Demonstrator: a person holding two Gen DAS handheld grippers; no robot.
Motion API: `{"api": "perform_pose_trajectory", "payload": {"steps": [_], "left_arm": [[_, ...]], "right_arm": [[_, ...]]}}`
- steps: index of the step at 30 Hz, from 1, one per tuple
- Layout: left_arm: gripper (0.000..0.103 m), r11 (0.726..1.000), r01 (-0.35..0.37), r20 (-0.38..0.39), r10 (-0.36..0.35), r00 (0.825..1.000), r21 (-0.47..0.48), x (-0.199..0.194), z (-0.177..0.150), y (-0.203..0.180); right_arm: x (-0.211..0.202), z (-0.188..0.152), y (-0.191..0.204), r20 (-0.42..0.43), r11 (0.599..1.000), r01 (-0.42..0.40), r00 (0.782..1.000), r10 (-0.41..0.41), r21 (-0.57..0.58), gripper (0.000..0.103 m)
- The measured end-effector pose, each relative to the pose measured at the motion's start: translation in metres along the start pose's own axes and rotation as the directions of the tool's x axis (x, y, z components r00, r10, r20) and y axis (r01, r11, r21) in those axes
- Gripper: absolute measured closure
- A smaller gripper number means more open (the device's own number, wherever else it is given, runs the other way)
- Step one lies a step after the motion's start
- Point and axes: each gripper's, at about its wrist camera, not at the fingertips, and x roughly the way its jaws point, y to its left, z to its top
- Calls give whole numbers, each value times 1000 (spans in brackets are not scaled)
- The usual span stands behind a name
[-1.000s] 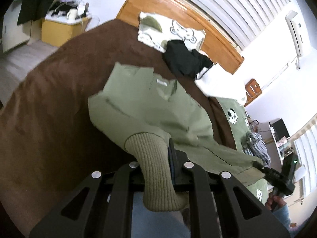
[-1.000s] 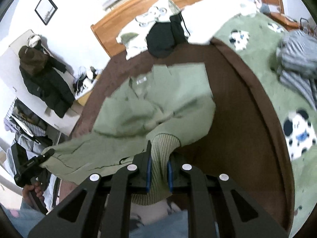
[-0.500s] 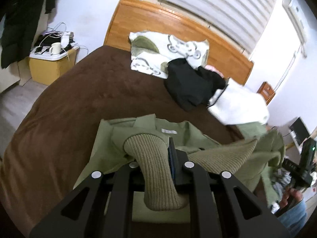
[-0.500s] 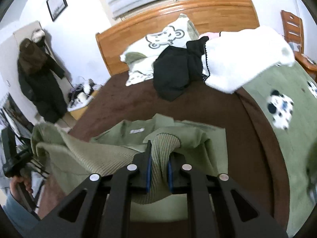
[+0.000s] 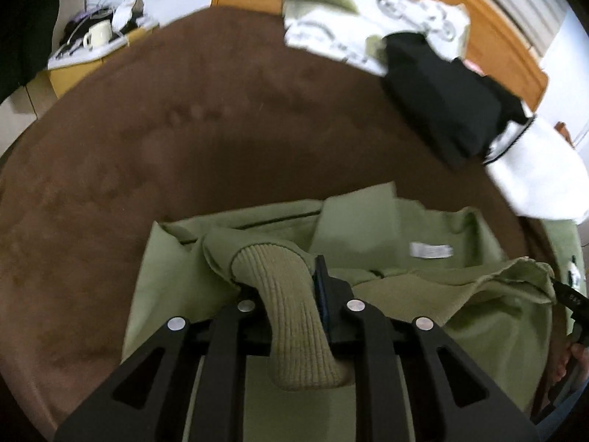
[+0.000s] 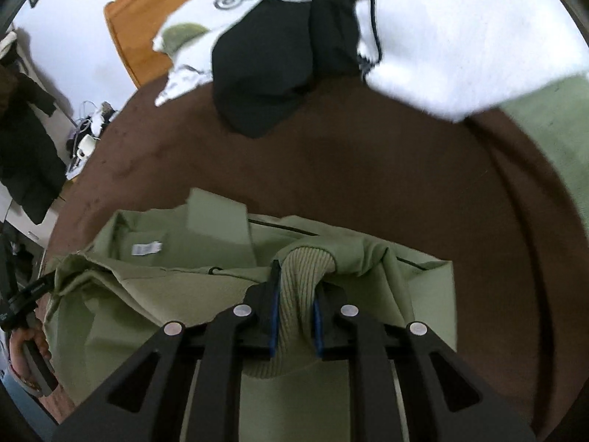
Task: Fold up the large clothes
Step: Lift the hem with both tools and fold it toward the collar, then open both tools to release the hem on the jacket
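An olive-green jacket (image 5: 371,235) lies on the brown bedspread (image 5: 184,140), collar and white label facing up. My left gripper (image 5: 285,289) is shut on its ribbed hem at the left corner, held low over the jacket's upper part. My right gripper (image 6: 296,287) is shut on the ribbed hem at the right corner, also low over the jacket (image 6: 221,228). The hem stretches between the two grippers, folded over the body. Each view shows the other gripper at its edge.
A black garment (image 5: 441,99), a white garment (image 5: 533,173) and a bear-print pillow (image 5: 349,11) lie near the wooden headboard (image 5: 497,40). A bedside box with a mug (image 5: 97,35) stands at the left. A green panda-print cover (image 6: 552,118) lies at the right.
Both grippers have carried the ribbed hem forward toward the collar and come down close to the bed, folding the jacket's lower part over its upper part.
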Motion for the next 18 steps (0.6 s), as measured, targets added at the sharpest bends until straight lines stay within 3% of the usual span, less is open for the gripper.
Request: {"api": "perform_pose_trajectory", "payload": {"steps": [11, 14, 17, 18], "left_arm": [[79, 1000, 2, -36, -2, 999, 19, 14, 2, 3], [78, 999, 20, -70, -16, 997, 47, 11, 9, 1], [75, 996, 51, -95, -44, 995, 76, 6, 15, 1], [73, 994, 73, -100, -64, 993, 83, 3, 17, 2]], "right_arm": [[14, 0, -5, -34, 1000, 1, 999, 0, 27, 86], [10, 5, -4, -44, 999, -15, 999, 17, 31, 80], [5, 9, -6, -53, 997, -58, 997, 61, 60, 56], [2, 11, -7, -47, 995, -74, 996, 77, 71, 36]]}}
